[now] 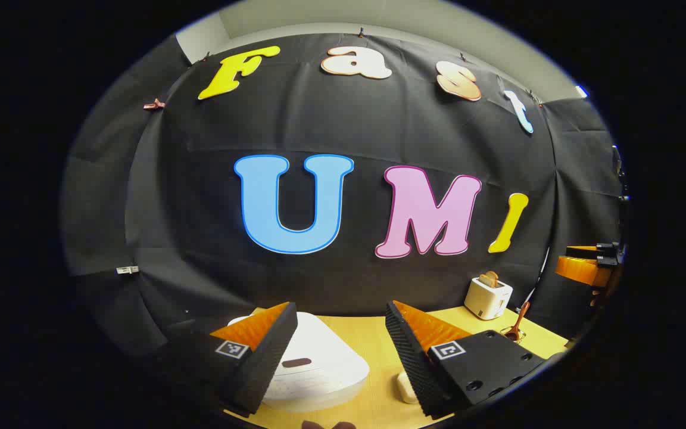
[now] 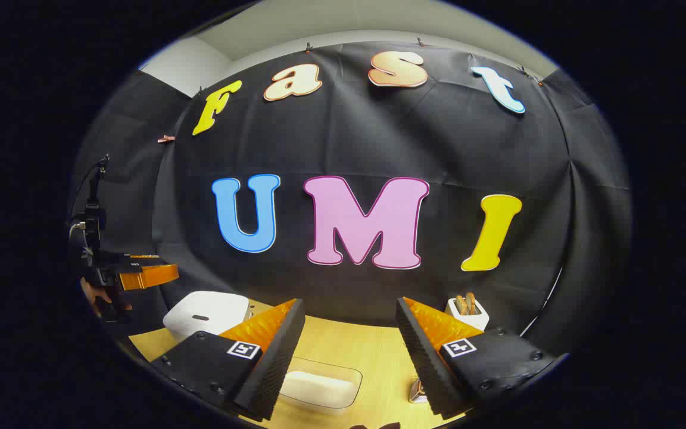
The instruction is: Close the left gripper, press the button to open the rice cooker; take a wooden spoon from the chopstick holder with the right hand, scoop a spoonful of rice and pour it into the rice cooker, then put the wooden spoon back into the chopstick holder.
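your left hand-held gripper (image 1: 341, 351) hangs open above desk (image 1: 373, 339), fingers apart, white rice cooker (image 1: 319, 369) lid down right beneath. your right hand-held gripper (image 2: 350, 351) open too, over clear rice container (image 2: 322, 387). wooden spoon (image 1: 519, 322) stands in chopstick holder (image 1: 513, 335), beside toaster (image 1: 488, 297).

no readable text or numbers, only square coded markers on the left gripper (image 1: 341, 348) and right gripper (image 2: 349, 351)
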